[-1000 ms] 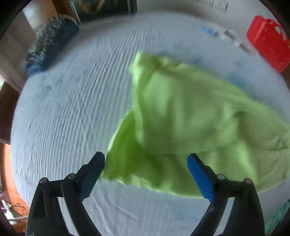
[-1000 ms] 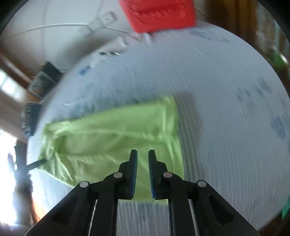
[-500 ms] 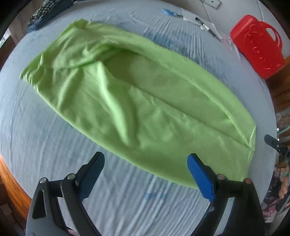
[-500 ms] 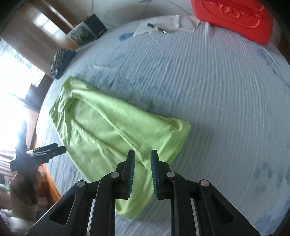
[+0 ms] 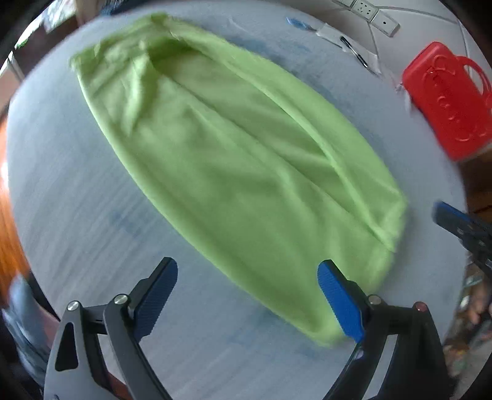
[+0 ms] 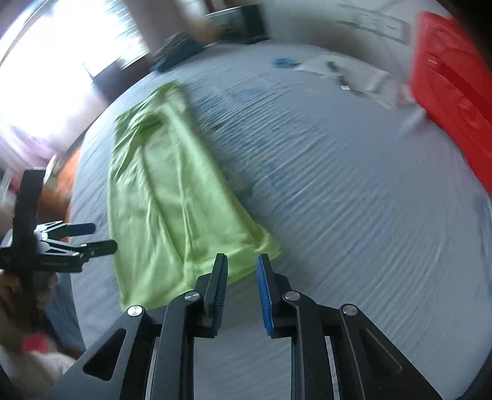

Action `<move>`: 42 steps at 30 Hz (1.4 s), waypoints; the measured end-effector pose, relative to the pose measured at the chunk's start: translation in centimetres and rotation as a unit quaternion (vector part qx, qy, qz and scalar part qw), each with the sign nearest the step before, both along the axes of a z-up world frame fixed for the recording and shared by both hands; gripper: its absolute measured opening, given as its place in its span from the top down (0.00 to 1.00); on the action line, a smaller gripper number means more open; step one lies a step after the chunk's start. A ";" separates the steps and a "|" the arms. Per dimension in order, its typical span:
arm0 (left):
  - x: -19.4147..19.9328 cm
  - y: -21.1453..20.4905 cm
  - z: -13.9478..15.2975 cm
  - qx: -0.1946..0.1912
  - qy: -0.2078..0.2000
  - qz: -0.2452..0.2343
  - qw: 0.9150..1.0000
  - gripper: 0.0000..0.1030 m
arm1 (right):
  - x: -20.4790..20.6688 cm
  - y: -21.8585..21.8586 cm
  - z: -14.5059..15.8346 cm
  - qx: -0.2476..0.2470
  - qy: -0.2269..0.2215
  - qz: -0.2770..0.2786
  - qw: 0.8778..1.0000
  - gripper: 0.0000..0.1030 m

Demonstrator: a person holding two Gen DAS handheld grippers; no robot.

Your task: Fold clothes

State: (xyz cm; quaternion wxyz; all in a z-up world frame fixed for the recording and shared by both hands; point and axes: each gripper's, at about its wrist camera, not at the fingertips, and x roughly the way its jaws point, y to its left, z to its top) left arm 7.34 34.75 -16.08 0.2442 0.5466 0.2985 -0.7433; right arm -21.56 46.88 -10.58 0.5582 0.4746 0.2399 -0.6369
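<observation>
1. Cloth (image 5: 233, 160): 1 lime-green piece, lying flat on the bed (image 5: 77, 190), folded lengthwise into a long band with 2 or 3 soft creases running along it. In the left wrist view it stretches from the upper left to the lower right.
2. Left gripper (image 5: 247, 287): 1, its 2 fingers spread wide apart and nothing clamped. It hangs over the near long edge of the cloth; the blue pad of one finger (image 5: 338, 301) overlaps the cloth's lower corner in the picture, but whether it touches cannot be told.
3. Right gripper (image 6: 241, 289): 1, its 2 fingers standing a narrow gap apart and opening. Nothing is between them; the cloth's near end shows just past the tips, on the bed.
4. Each gripper shows in the other's view: the right one at the right edge of the left wrist view, the left one at the left edge of the right wrist view, both beside the cloth.
5. Basket (image 5: 446, 98): 1, red plastic, at the far corner of the bed, well apart from the cloth.
6. Papers (image 5: 347, 40): a few white sheets with 1 pen on them, plus 1 small blue item, at the far edge of the bed.
7. Power strip (image 5: 366, 12): 1, white, beyond the bed.
8. Both views are blurred, so finer counts cannot be told.
</observation>
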 end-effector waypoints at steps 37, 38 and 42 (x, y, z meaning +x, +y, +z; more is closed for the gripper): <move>-3.2 10.3 -1.6 -0.074 -0.039 0.112 0.990 0.56 | 1.8 -4.1 -5.9 -0.013 0.141 0.282 0.949 0.62; -3.3 10.0 -1.5 -0.074 -0.039 0.107 0.991 0.74 | 2.3 -4.1 -5.8 -0.011 0.140 0.287 0.948 0.73; -2.8 7.8 0.6 -0.096 -0.030 0.100 0.990 0.90 | 2.8 -5.2 -4.6 0.000 0.112 0.280 0.953 0.92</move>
